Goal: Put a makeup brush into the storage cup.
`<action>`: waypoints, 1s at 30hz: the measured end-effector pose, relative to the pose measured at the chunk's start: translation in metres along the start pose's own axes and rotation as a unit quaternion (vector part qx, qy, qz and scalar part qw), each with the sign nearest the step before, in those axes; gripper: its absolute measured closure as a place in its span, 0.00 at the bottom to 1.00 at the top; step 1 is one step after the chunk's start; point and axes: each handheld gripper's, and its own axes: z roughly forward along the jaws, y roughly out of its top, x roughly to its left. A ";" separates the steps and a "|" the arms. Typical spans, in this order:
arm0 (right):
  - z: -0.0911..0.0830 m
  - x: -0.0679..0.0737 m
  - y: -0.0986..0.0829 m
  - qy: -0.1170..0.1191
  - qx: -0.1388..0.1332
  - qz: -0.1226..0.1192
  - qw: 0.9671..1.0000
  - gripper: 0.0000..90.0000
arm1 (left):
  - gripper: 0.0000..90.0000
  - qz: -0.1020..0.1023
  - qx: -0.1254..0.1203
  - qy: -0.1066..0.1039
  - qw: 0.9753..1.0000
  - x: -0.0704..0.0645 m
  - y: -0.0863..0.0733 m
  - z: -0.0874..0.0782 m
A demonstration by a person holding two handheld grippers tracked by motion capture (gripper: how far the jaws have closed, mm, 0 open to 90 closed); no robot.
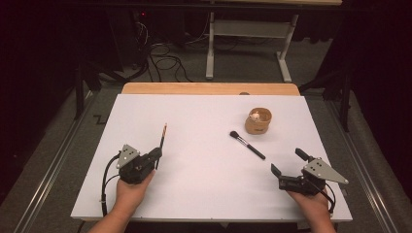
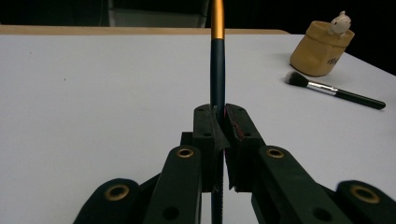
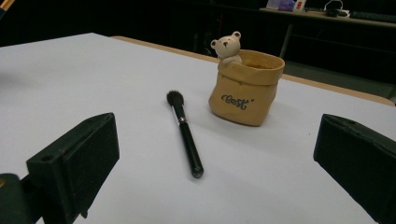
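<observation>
My left gripper (image 1: 156, 154) (image 2: 221, 122) is shut on a thin dark brush with a gold band (image 1: 163, 138) (image 2: 217, 60), which points away from me over the white table. A black makeup brush (image 1: 247, 144) (image 2: 334, 90) (image 3: 184, 134) lies flat near the table's middle right. Beside it stands a tan sack-shaped pot (image 1: 258, 121) (image 2: 321, 48) (image 3: 245, 87) with a small white bear on its rim. My right gripper (image 1: 287, 162) (image 3: 215, 161) rests open near the front right, its jaws wide apart and nothing between them, facing the black brush and the pot.
The white board (image 1: 194, 126) covers a wooden tabletop (image 1: 209, 88) whose far edge shows. Beyond it stand a white desk frame (image 1: 248, 39) and loose cables (image 1: 165, 60) on the floor. Dark surroundings flank both sides.
</observation>
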 end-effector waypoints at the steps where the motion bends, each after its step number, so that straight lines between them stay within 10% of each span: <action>1: 0.000 0.000 0.000 0.001 -0.001 0.000 1.000 0.01 | 0.93 0.003 -0.004 -0.001 1.000 -0.001 0.000 0.000; 30: 0.002 0.005 0.000 0.006 -0.004 -0.009 1.000 0.01 | 0.93 0.026 -0.107 -0.085 0.990 -0.032 0.030 0.018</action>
